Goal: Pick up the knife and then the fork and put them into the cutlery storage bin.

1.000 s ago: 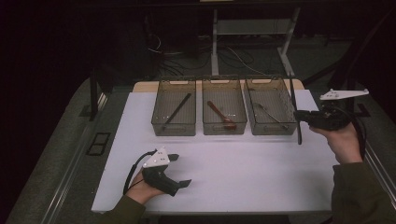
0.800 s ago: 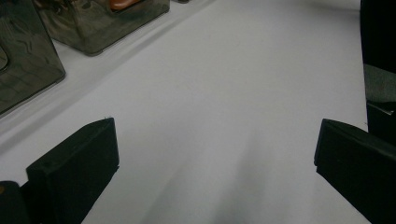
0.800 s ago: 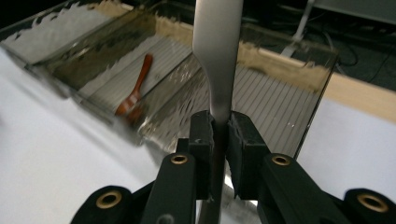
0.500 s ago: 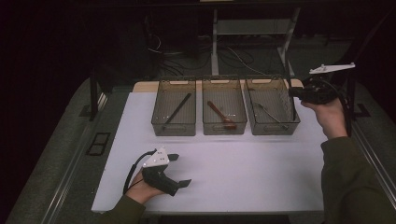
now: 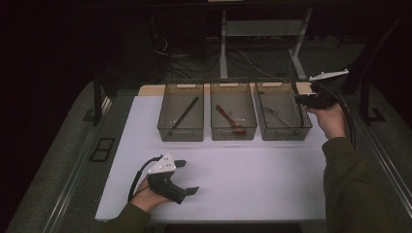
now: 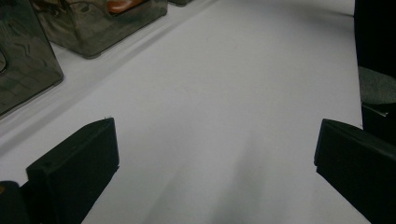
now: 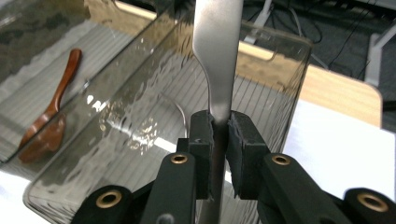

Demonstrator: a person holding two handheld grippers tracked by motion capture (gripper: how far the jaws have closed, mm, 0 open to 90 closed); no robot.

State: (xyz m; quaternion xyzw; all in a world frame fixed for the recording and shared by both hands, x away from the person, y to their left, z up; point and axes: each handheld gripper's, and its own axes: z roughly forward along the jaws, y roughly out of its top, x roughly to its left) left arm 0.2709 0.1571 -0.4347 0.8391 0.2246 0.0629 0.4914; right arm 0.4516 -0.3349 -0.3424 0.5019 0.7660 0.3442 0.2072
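My right gripper (image 5: 301, 99) hovers at the right edge of the right clear bin (image 5: 284, 133). In the right gripper view its jaws (image 7: 219, 126) are shut on the thin neck of a silver metal utensil (image 7: 217, 42), whose flat wide end points up and away over that bin's rim (image 7: 280, 39). My left gripper (image 5: 188, 177) rests on the white table (image 5: 262, 179) near the front left. It is open, with nothing but bare table between its pads (image 6: 74, 172).
Three clear bins stand in a row at the back of the table. The left bin (image 5: 180, 133) holds a dark utensil (image 5: 186, 112), the middle one a wooden spoon (image 5: 229, 119), the right one a metal utensil (image 5: 277, 115). Cables and desk legs lie beyond the table.
My right hand has carried the metal utensil to the left and farther back, from beside the right bin to over its right edge. The left gripper has stayed put.
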